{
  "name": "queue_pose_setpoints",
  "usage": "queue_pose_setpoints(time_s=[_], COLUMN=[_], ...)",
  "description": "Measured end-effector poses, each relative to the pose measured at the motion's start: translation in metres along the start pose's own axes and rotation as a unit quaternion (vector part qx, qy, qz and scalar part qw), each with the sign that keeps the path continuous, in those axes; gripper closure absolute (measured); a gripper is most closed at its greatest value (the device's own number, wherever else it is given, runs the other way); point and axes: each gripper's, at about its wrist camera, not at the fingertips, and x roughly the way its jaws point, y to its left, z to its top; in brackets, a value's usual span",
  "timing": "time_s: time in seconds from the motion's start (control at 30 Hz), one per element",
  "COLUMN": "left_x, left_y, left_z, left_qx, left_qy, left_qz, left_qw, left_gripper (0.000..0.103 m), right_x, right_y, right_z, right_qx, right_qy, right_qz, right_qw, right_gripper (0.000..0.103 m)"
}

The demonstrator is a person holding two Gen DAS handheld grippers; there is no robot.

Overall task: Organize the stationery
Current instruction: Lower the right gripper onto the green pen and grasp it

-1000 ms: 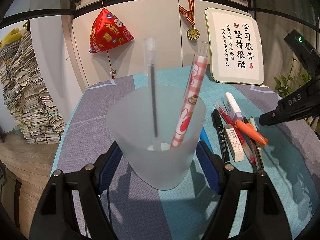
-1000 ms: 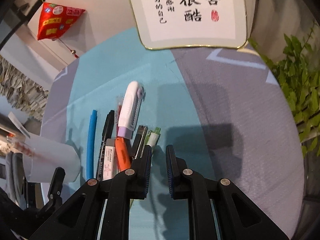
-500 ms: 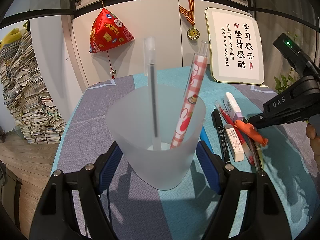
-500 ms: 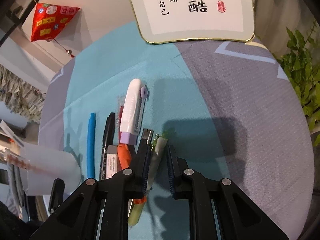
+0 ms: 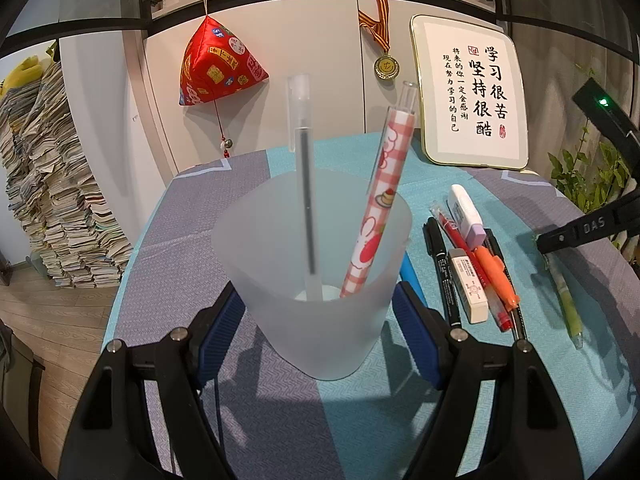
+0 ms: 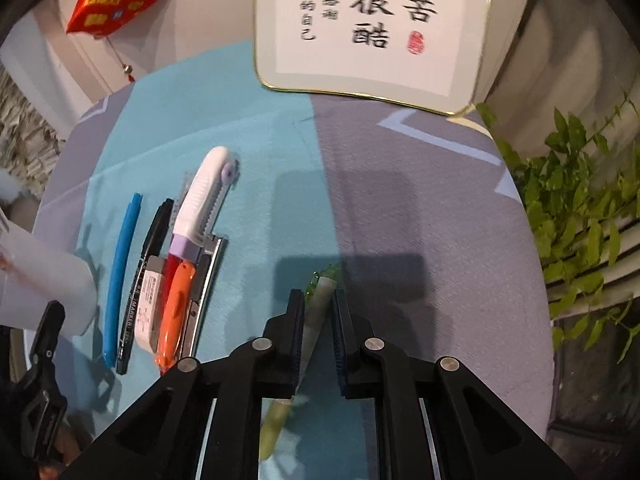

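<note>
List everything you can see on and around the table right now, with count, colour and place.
cup: 1, frosted white, front of table, between left pads
pens in cup: 2, clear and pink check
green pen: 1, clamped by right pads
row beside cup: blue pen, black marker, white eraser, red pen, orange highlighter, white-lilac correction tape, utility knife
framed calligraphy: 1, table back
red pouch, medal: cabinet
plant: right
left hand-held gripper: on cup
right hand-held gripper: on green pen
</note>
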Motion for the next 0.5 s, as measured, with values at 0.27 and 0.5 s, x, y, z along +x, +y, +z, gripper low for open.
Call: queue_pose_setpoints(time_s=[0.27, 0.5], left_x=[0.001, 0.001], left_y=[0.001, 0.001], left_z=[0.000, -0.001], left_qx=[-0.001, 0.000], left_qy=[0.001, 0.001], left_qz=[0.000, 0.000], left_qw=[1.0000, 1.0000], left_gripper=[0.027, 0.027], right_x=[0.007, 0.012], right_y=[-0.007, 0.006], right_z=[0.004, 0.006], right_qx=[0.048, 0.023], right_qy=[0.015, 0.003], right_qz=[0.020, -0.017], right_qw=[0.999, 1.000], right_gripper=[0.082, 0.086])
